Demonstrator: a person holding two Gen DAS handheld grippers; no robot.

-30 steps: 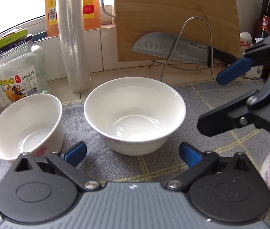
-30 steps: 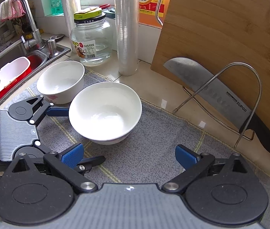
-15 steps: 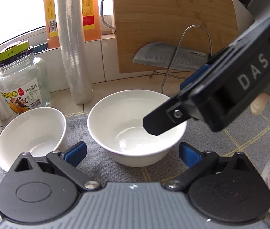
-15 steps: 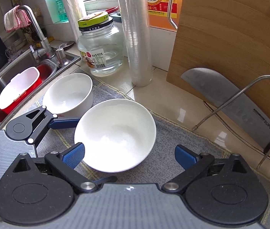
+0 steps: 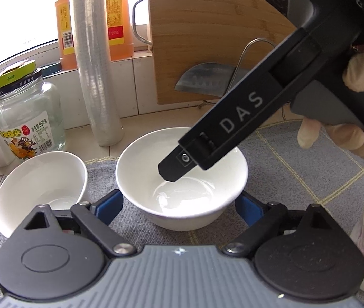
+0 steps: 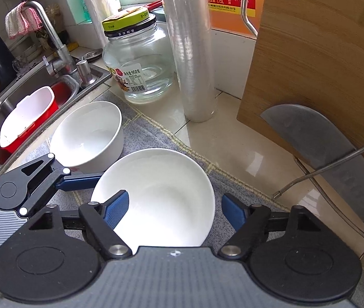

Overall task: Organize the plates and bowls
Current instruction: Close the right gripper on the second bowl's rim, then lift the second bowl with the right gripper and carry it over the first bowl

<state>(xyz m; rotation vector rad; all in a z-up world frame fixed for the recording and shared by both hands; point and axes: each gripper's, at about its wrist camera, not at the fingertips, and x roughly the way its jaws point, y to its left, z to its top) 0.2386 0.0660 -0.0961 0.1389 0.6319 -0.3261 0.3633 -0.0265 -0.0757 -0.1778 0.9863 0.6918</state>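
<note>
We see the wide white bowl sitting on the grey mat on the counter, with the smaller bowl just beside it toward the sink. The left gripper straddles the wide bowl, its jaws just closing, blue pads beside the walls, contact unclear. The right gripper has one finger inside the bowl and one outside the rim, jaws closing, not visibly pressing.

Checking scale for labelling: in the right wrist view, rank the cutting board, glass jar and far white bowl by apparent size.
1. cutting board
2. glass jar and far white bowl: look alike, and the bowl is nearer, so unranked.
</note>
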